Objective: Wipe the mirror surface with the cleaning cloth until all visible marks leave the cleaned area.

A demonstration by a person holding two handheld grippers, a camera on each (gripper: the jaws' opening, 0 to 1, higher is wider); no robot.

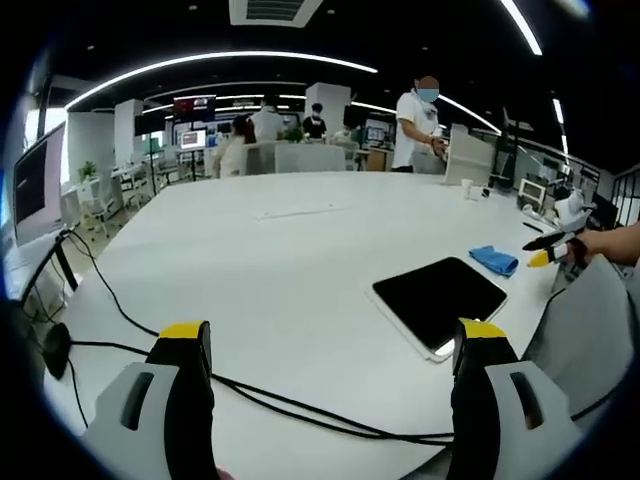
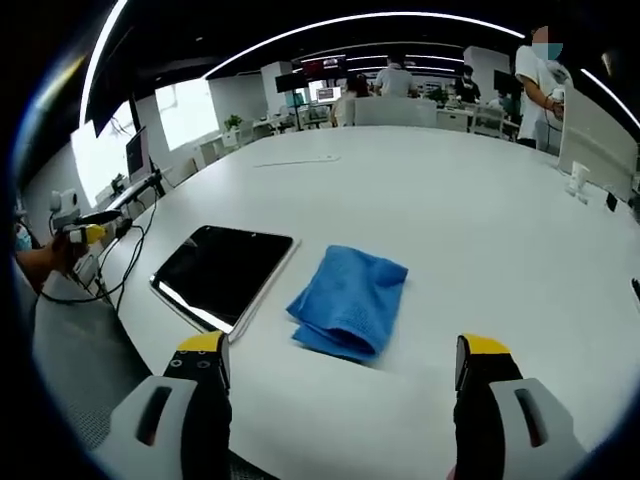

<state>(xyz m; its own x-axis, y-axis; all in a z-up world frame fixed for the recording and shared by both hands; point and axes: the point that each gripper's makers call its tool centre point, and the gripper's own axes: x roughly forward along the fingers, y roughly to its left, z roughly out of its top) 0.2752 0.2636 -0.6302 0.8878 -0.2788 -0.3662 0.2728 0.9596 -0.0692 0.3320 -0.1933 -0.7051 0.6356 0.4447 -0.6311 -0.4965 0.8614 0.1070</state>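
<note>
A: Nearest in the right gripper view are the right gripper's point(image 2: 340, 375) jaws — spread wide, nothing between them. Just beyond lies the cloth point(image 2: 350, 300), folded, blue, on the white worktop point(image 2: 480, 220).

B: And the mirror point(image 2: 222, 272)?

A: Flat on the worktop, dark, just left of the cloth — close beside it, whether touching I cannot tell. It lies ahead and left of the left jaw.

B: The left gripper point(image 1: 335, 360)?

A: Its jaws are released too, empty. A black cable point(image 1: 300, 405) runs across the worktop just ahead of them. In that view the mirror point(image 1: 440, 298) sits ahead toward the right jaw, with the cloth point(image 1: 494, 260) beyond its far corner.

B: So which step?

A: The very start, I judge. The cloth is not picked up, and no wiping is under way. I can't make out marks on the glass from here.

B: Next move?

A: Bring the right jaws forward over the cloth, which is nearly centred between them, and close on a fold. Then carry it left onto the mirror.
</note>
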